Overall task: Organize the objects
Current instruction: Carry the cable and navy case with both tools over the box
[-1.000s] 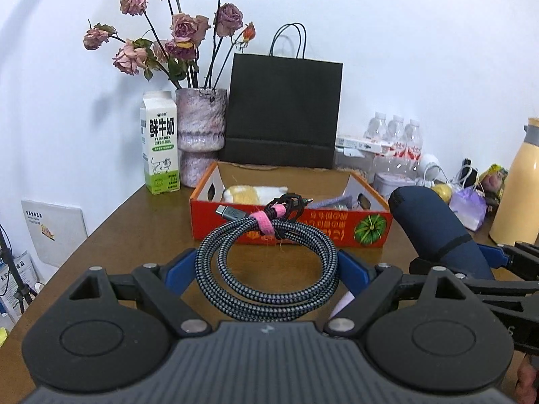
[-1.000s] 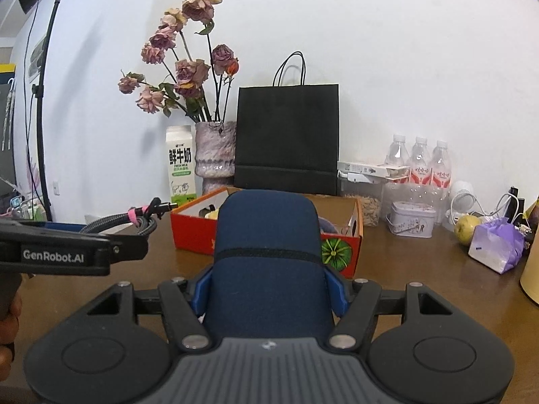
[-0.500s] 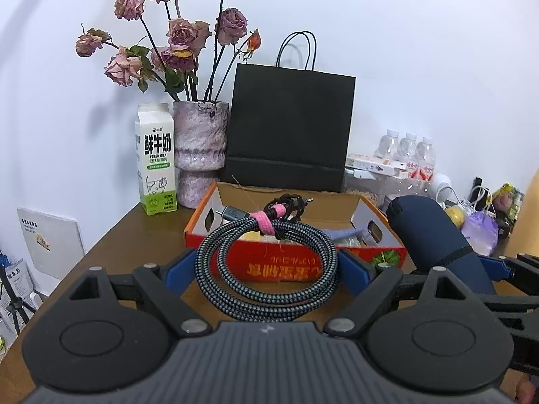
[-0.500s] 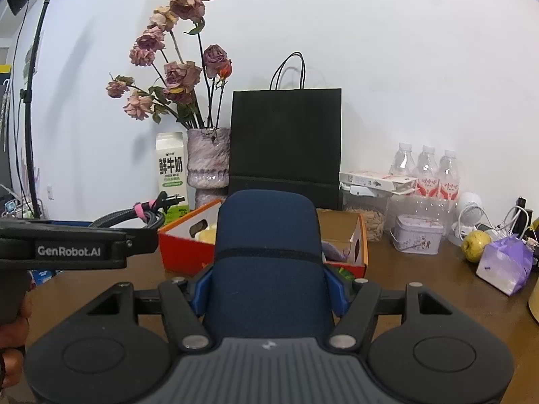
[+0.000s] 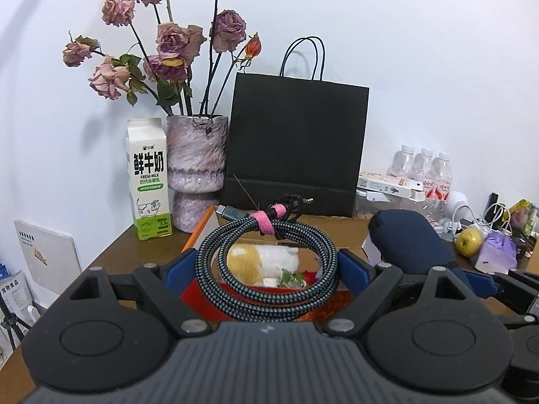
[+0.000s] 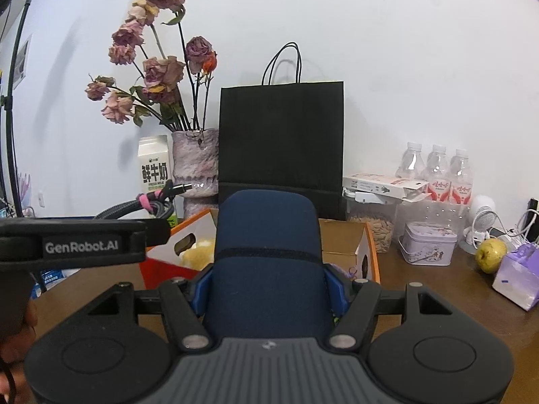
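Observation:
My left gripper [image 5: 266,266] is shut on a coiled grey braided cable [image 5: 235,289] tied with a pink strap [image 5: 266,222]. It holds the coil above the front edge of an open red and orange cardboard box [image 5: 198,232]. A yellow and white plush [image 5: 259,262] lies inside the box. My right gripper [image 6: 267,286] is shut on a dark blue fabric case [image 6: 266,256], held above the box's right part [image 6: 367,252]. The case also shows in the left wrist view [image 5: 407,242], and the cable in the right wrist view [image 6: 134,205].
A milk carton [image 5: 148,181], a vase of dried roses [image 5: 197,155] and a black paper bag [image 5: 296,141] stand behind the box. Water bottles [image 6: 438,171], a tin [image 6: 429,242], a pear [image 6: 490,254] and a purple pack [image 6: 517,276] lie right on the brown table [image 6: 438,296].
Both grippers have risen and moved forward toward the box with their loads. The box's inside and the plush now show through the cable coil.

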